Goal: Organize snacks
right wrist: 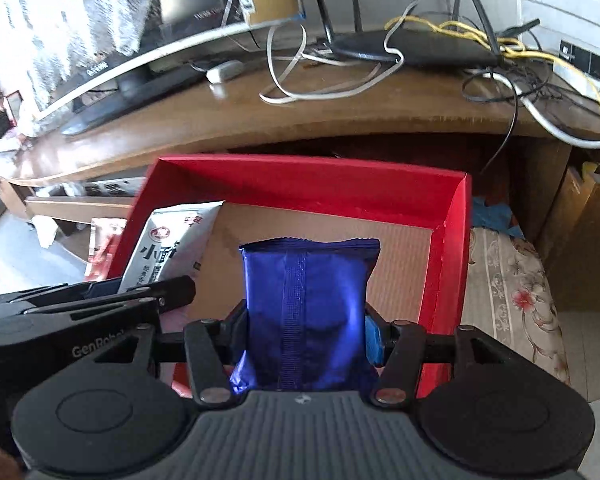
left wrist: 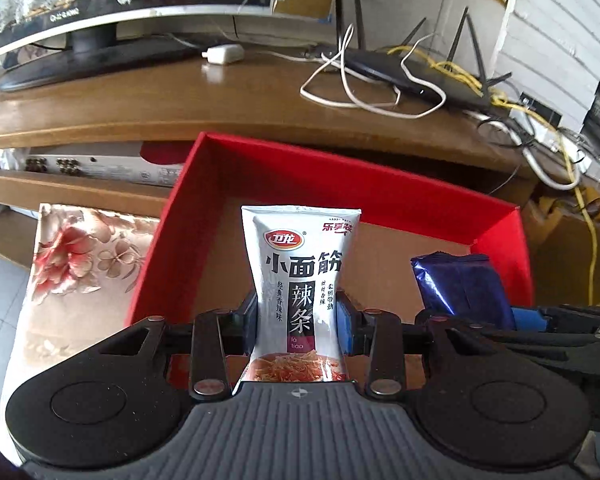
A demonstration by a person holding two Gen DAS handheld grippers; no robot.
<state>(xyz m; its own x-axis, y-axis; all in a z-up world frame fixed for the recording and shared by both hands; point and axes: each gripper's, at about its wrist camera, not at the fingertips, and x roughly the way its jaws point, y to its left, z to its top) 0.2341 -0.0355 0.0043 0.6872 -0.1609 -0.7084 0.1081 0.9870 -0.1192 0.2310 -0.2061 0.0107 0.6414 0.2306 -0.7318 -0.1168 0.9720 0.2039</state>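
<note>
My left gripper (left wrist: 298,316) is shut on a white latiao snack packet (left wrist: 300,264), held upright over the open red box (left wrist: 188,200). My right gripper (right wrist: 306,326) is shut on a blue foil snack packet (right wrist: 306,304), also held over the red box (right wrist: 452,248), whose cardboard floor shows beneath. In the left wrist view the blue packet (left wrist: 460,284) and right gripper (left wrist: 532,318) sit to the right. In the right wrist view the white packet (right wrist: 172,248) and left gripper (right wrist: 112,288) sit to the left. The two grippers are side by side.
The red box rests on a floral cushion (left wrist: 72,264) (right wrist: 516,304). Behind it is a wooden TV stand (left wrist: 180,96) with a TV (left wrist: 100,12), a black router (left wrist: 412,72) and tangled cables (left wrist: 560,152). A cardboard box (right wrist: 592,240) stands at right.
</note>
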